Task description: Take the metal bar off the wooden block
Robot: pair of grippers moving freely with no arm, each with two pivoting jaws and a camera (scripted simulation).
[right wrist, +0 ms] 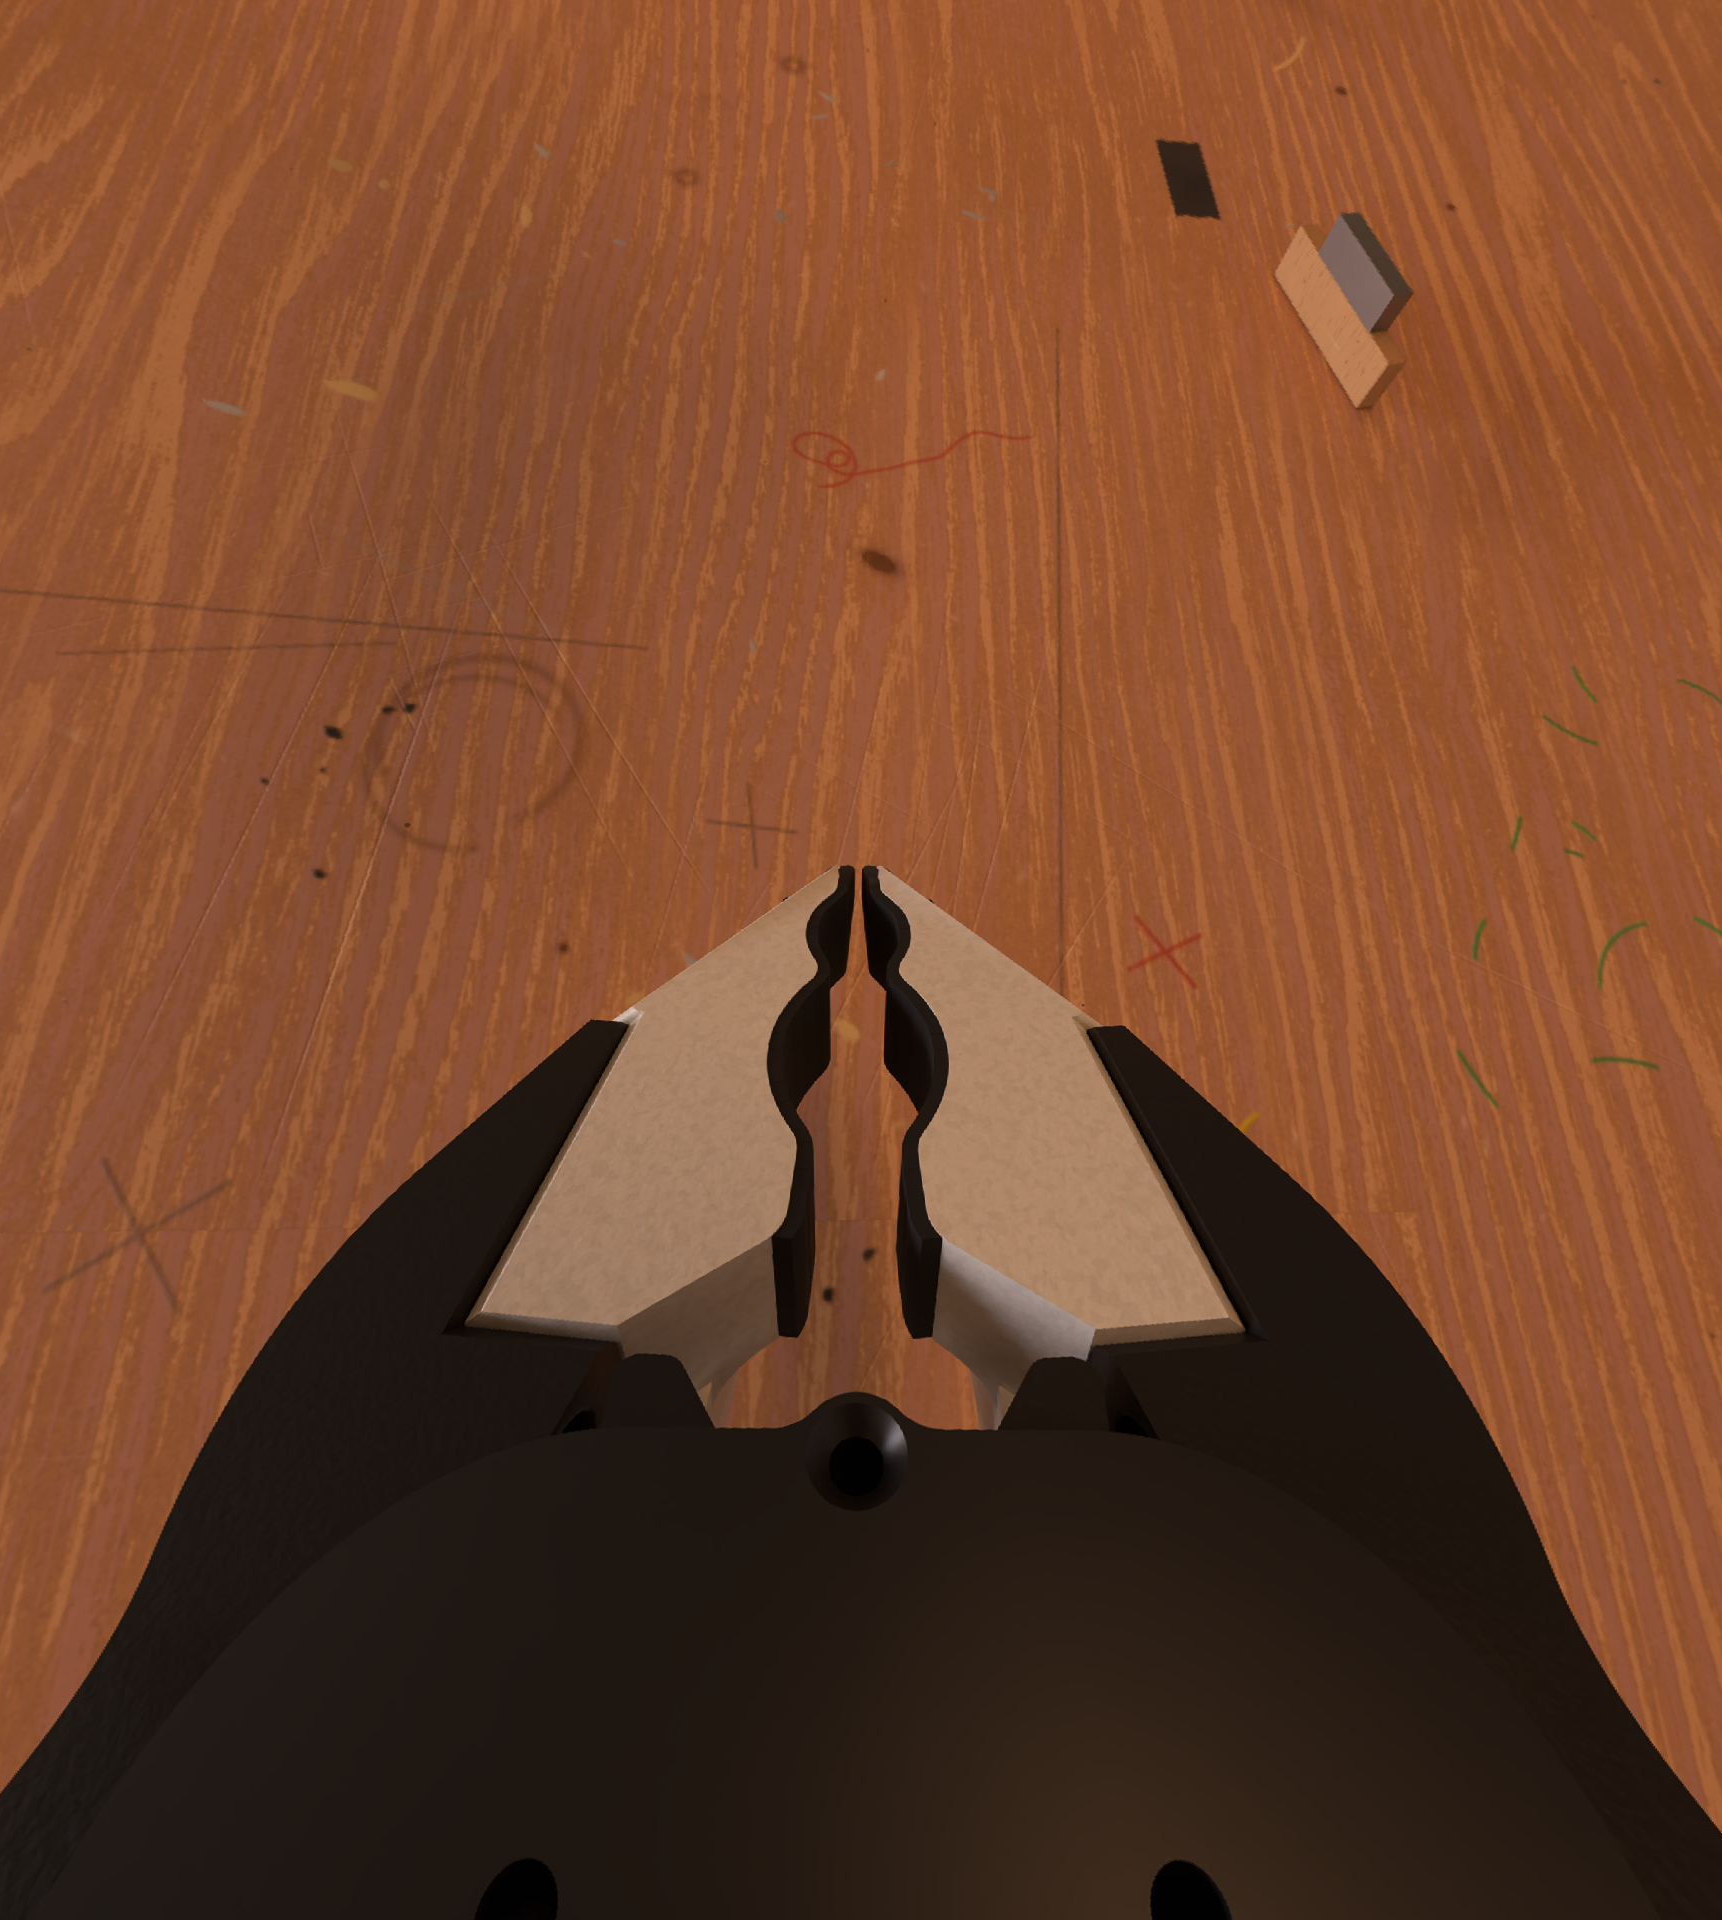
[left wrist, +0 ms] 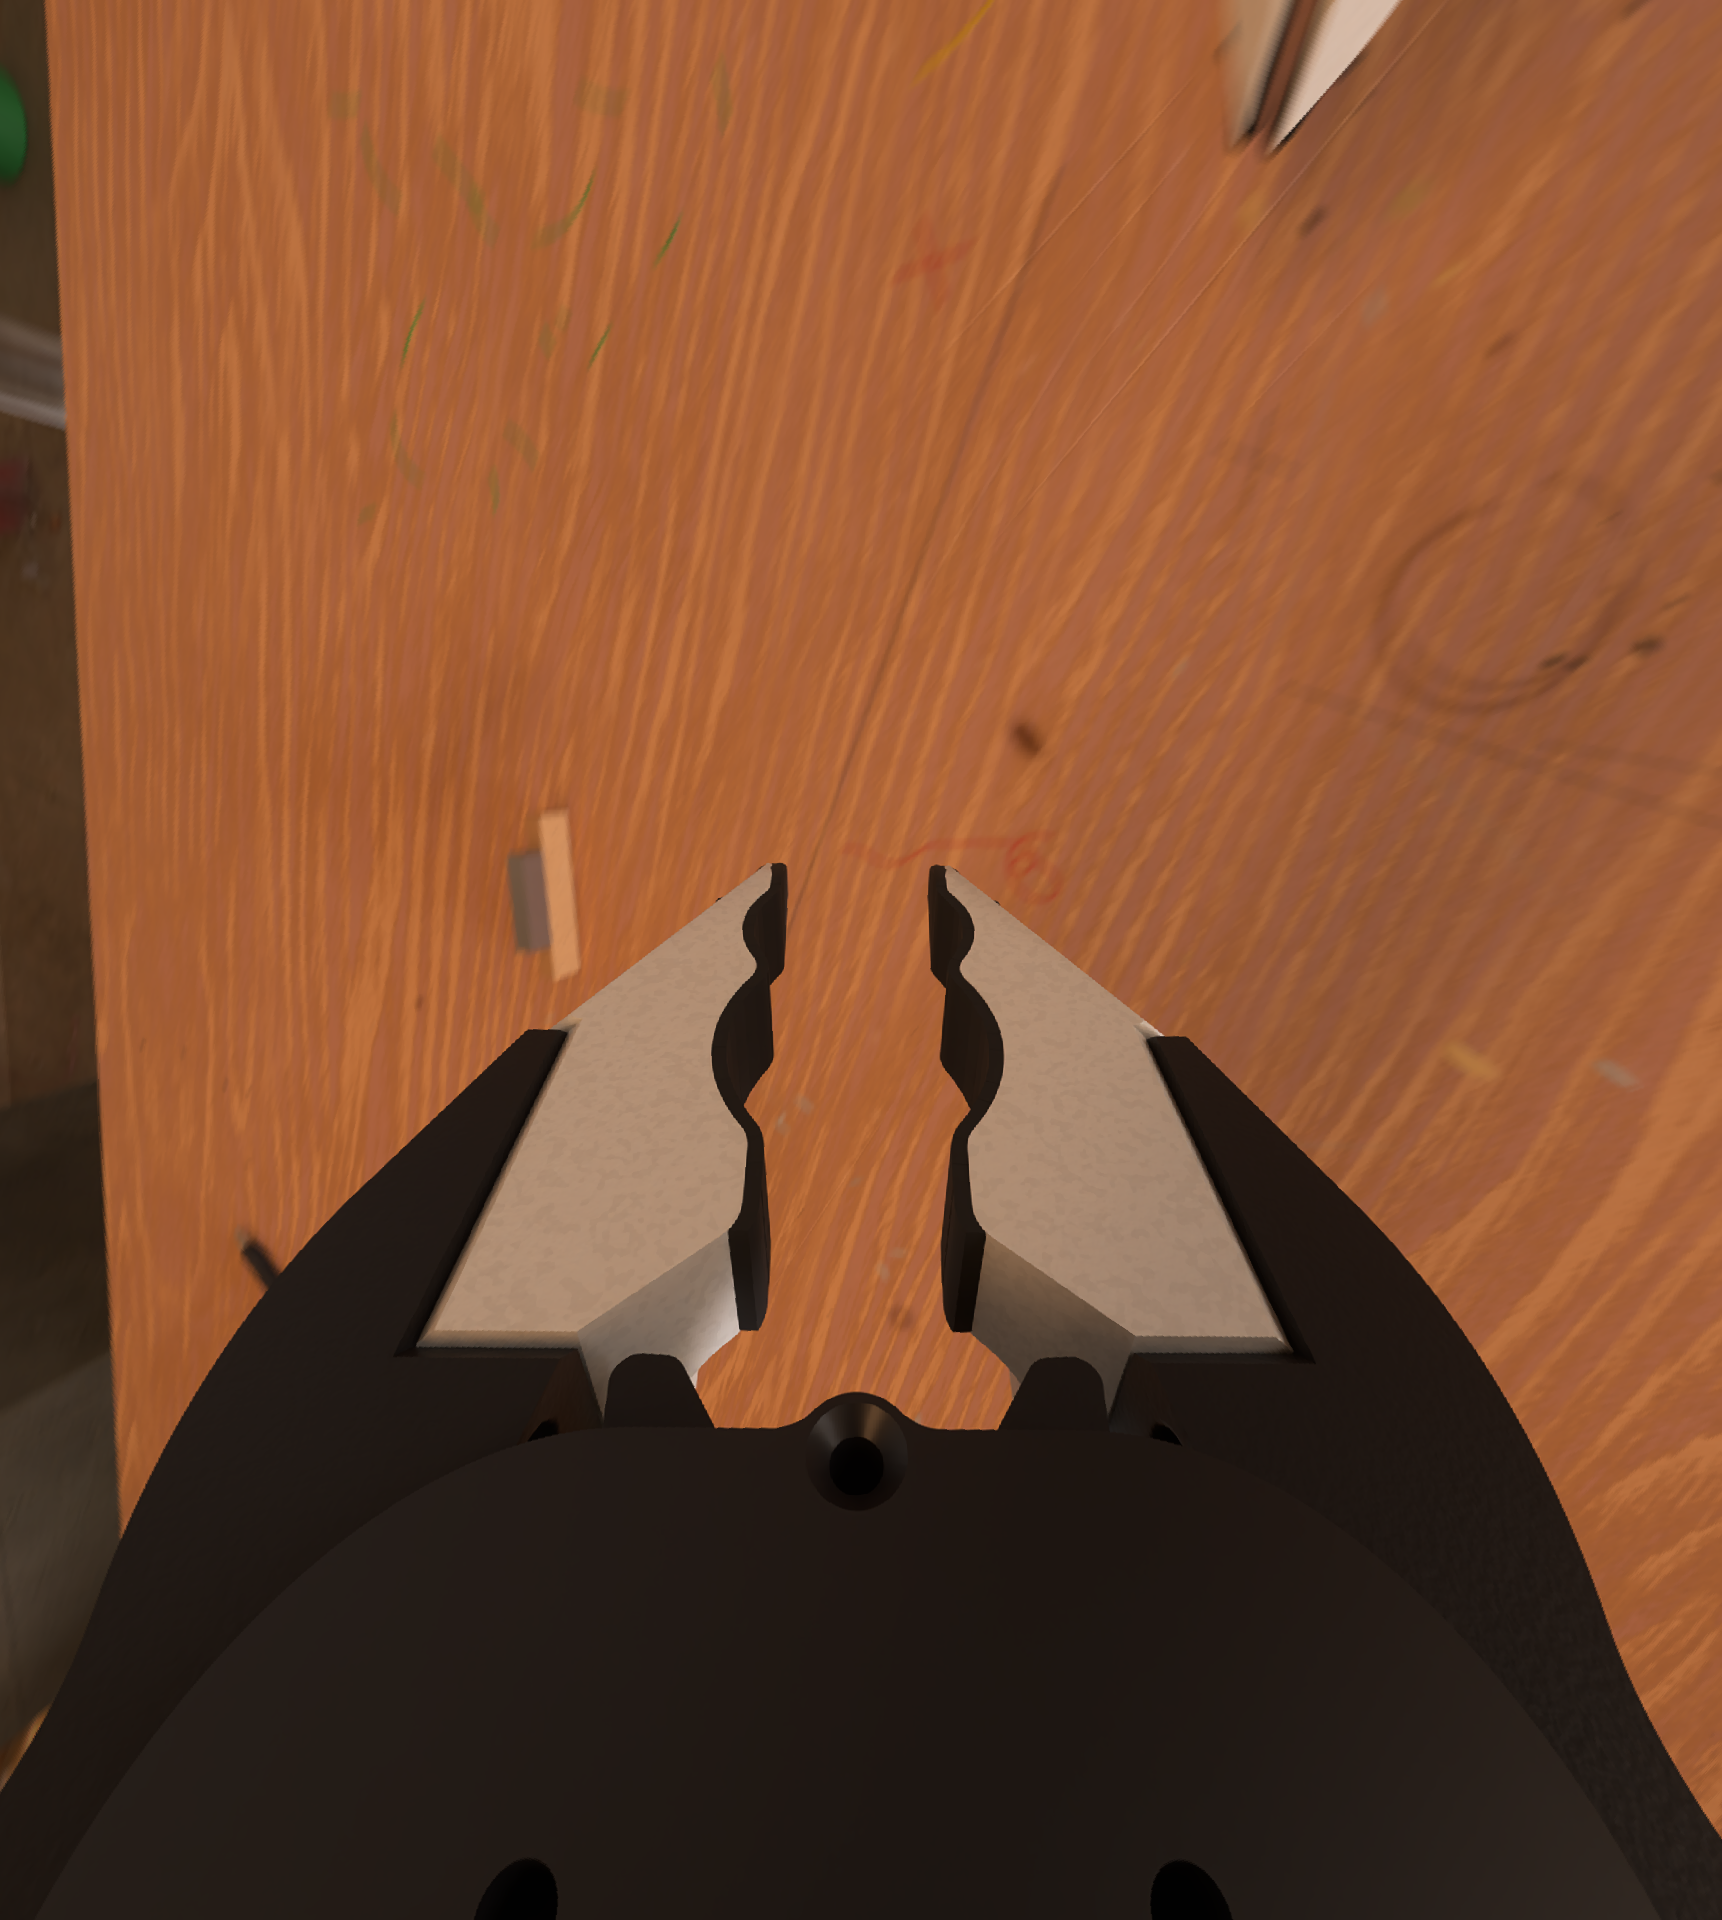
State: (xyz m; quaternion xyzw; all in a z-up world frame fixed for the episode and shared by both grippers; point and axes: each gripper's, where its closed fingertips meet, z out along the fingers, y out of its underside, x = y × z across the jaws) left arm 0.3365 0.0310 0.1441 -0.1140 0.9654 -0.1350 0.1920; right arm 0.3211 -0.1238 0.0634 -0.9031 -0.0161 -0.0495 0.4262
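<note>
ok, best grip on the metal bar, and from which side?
Pinch the metal bar across its two long side faces, coming from above. It lies flat along one edge of the wooden block, so its upper sides stand exposed. The open left gripper looks nearer.

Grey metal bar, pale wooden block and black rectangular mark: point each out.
grey metal bar [right wrist: 1361, 272], right wrist view, top face.
pale wooden block [right wrist: 1330, 324], right wrist view, bare top face.
black rectangular mark [right wrist: 1187, 178], right wrist view, centre.

Left gripper [left wrist: 857, 878] and right gripper [right wrist: 857, 875] being shown with matte black rounded housings, pale tan wedge-shaped fingers, black wavy-edged inner pads, one central screw hole.
</note>
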